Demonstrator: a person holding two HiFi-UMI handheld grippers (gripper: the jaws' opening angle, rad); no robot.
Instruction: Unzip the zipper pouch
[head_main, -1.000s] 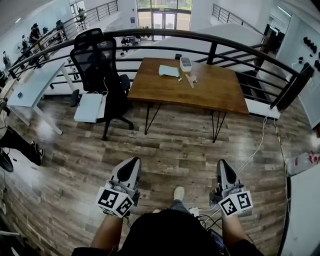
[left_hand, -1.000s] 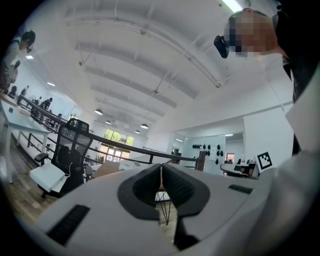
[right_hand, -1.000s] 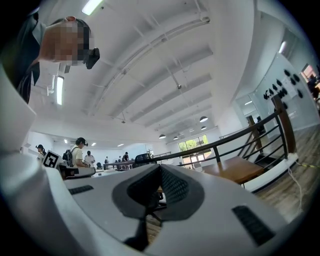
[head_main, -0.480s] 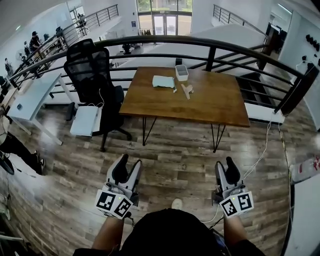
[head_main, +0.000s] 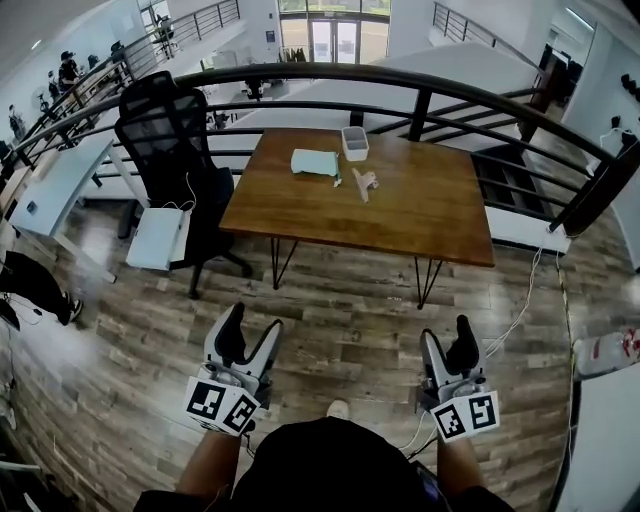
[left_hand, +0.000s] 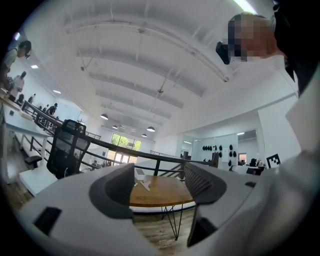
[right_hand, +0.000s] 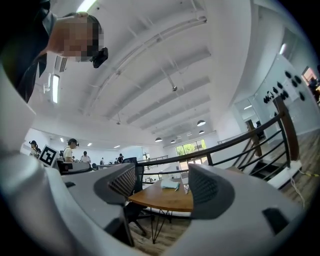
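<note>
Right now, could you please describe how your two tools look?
The left tool and right tool are alike: light grey bodies, black ribbed pads, and a white cube with black square markers at the rear. The person wears a dark top.

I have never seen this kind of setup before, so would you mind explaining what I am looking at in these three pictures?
There is no robot here: a person holds a left gripper and a right gripper, and the marker cubes belong to them. The head view comes from a camera on the person's head, looking down. The other two come from cameras riding on each gripper, looking along its jaws. Both pairs of jaws have just been opening and stand apart with nothing between them. Ahead stands a wooden table carrying a pale green pouch, a small white container and a small item I cannot identify.
</note>
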